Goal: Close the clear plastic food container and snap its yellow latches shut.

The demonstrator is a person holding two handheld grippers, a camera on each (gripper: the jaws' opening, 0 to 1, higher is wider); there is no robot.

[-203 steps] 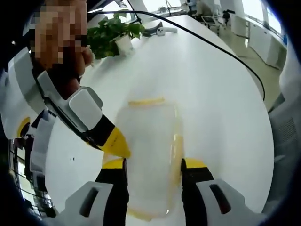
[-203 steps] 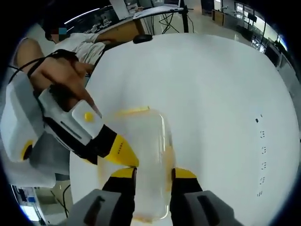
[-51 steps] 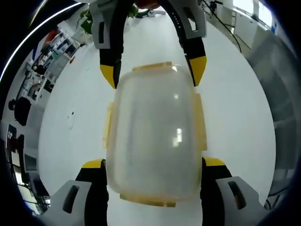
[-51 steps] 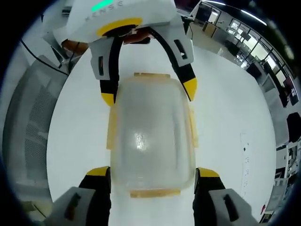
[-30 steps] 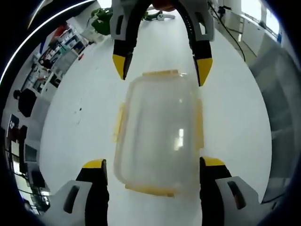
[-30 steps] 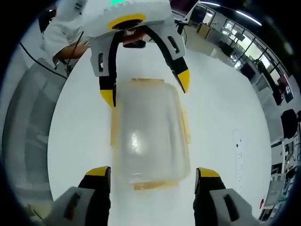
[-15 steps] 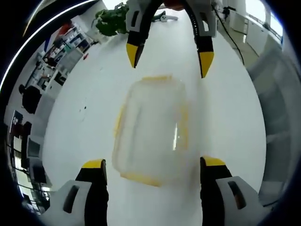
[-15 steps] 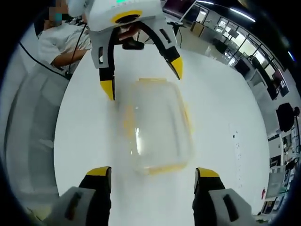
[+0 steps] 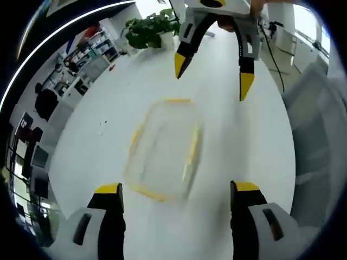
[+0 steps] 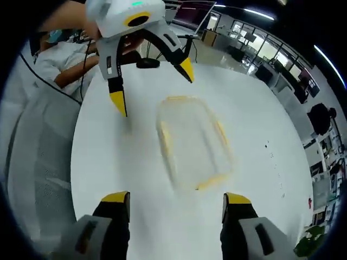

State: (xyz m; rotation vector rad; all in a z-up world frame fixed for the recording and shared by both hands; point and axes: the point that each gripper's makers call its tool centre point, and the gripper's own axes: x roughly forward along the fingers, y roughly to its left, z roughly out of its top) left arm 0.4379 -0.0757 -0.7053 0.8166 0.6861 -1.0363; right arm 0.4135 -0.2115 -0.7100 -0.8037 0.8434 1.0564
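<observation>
The container (image 9: 162, 149) (image 10: 192, 141) lies flat on the white surface (image 9: 97, 162) (image 10: 108, 173), lid on, yellow latches (image 9: 191, 146) along its edges; contents cannot be determined through blur. No legible writing. Left gripper (image 9: 176, 189) and right gripper (image 10: 176, 199): jaws wide open, holding nothing, clear of the container.

Clear plastic food container (image 9: 162, 149), see-through and blurred in both views, so its sheen can't be judged; its yellow latches (image 9: 191, 151) look like opaque plastic. White table (image 9: 260, 157) beneath reads smooth and matt. Left gripper (image 9: 172, 190) wears glossy black jaws with yellow tips and a pale grey hard-plastic shell; right gripper (image 10: 168, 198) is the same. Potted plant (image 9: 149, 30) at the far edge, leafy green, in a white pot
</observation>
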